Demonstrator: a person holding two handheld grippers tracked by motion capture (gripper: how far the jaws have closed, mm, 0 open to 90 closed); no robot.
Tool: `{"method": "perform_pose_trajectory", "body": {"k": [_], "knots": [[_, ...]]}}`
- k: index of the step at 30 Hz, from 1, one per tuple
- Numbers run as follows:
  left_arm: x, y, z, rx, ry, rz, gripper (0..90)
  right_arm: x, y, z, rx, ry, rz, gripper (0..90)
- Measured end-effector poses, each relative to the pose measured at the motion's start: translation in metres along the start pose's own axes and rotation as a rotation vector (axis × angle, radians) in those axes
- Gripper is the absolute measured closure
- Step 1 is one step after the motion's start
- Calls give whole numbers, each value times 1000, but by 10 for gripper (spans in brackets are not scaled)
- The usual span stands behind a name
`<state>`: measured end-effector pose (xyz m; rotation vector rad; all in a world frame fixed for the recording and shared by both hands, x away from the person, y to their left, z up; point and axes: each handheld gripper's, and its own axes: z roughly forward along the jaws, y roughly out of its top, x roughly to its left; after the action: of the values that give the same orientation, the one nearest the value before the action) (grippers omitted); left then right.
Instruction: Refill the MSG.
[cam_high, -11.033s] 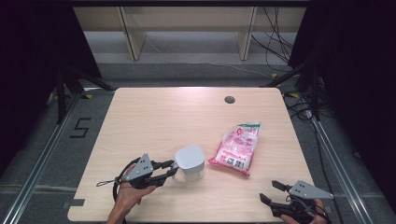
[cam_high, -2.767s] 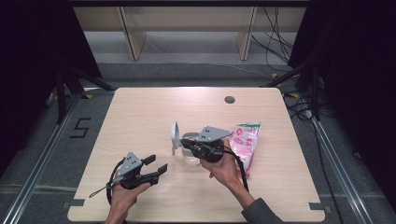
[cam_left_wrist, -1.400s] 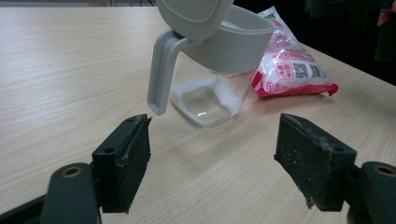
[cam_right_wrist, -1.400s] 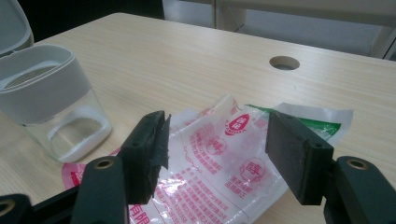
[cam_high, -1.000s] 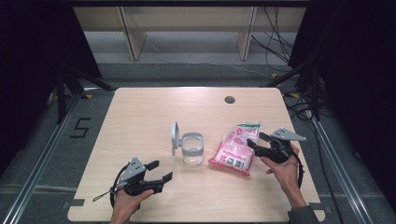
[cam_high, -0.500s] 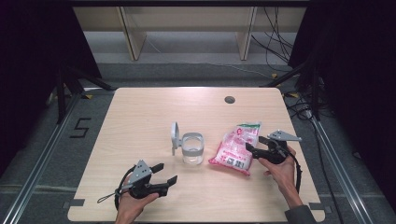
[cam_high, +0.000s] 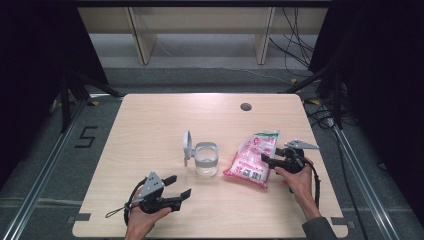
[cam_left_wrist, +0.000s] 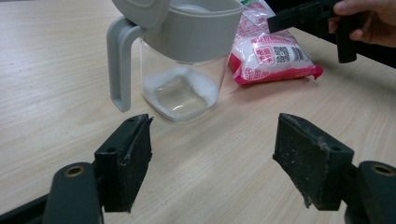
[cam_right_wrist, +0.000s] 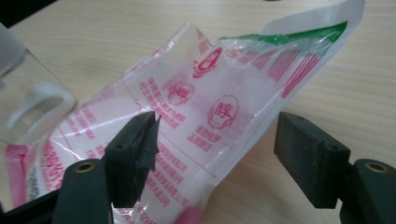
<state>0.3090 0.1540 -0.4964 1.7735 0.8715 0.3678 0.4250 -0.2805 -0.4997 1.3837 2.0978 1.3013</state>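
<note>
Right gripper (cam_high: 270, 161) now low at bag (cam_high: 251, 159), jaws just opened wide, straddling bag's upper end, not yet pinching. Bag lies flat on table (cam_high: 150, 125), right of open jar (cam_high: 205, 158). Left gripper (cam_high: 179, 187) idle, jaws apart, empty. Grasp judged imminent.

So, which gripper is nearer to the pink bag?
Right. The right gripper is at the pink bag, open jaws over its edge. The left gripper is farther off, in front of the jar.
</note>
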Motion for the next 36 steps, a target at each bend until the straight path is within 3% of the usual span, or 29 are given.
{"method": "perform_pose_trajectory", "body": {"k": [4, 5, 7, 8, 9, 10, 12, 15, 19, 21, 23, 26, 27, 36], "knots": [[2, -1, 1, 4, -2, 8, 275, 1, 0, 6, -8, 6, -5, 342], [1, -2, 2, 4, -4, -16, 276, 5, 0, 6, 2, 10, 43, 350], [1, -2, 3, 2, -10, -1, 276, 4, 1, 7, 7, 8, 31, 357], [0, -2, 3, 6, -7, -19, 276, 1, 1, 9, -2, 7, -11, 366], [0, -2, 2, 8, -3, -13, 276, 6, 0, 9, 12, 12, 50, 382], [1, -1, 1, 5, -7, 9, 277, 2, 2, 10, 14, 15, 0, 398], [2, 0, 1, 6, -5, 14, 277, 1, 2, 13, 7, 12, -14, 425], [1, -1, 1, -1, -7, 5, 278, 2, 2, 20, 18, 18, -11, 502], [-1, -3, 3, 5, -6, -21, 279, 2, 2, 21, 22, 17, -16, 527], [-3, -3, 3, 17, -6, -11, 279, 2, 1, 23, 21, 30, 3, 551], [-2, -2, 4, 8, -16, 10, 279, 0, 1, 24, 7, 17, -17, 564], [-3, -2, 3, 7, -18, -10, 280, 0, 1, 24, 24, 19, -2, 625], [-4, -2, 4, -5, -21, -21, 280, -1, 1, 26, 5, 27, -8, 678], [-3, -2, 3, 9, -22, -8, 281, -3, 1, 27, 0, 57, 4, 869]]}}
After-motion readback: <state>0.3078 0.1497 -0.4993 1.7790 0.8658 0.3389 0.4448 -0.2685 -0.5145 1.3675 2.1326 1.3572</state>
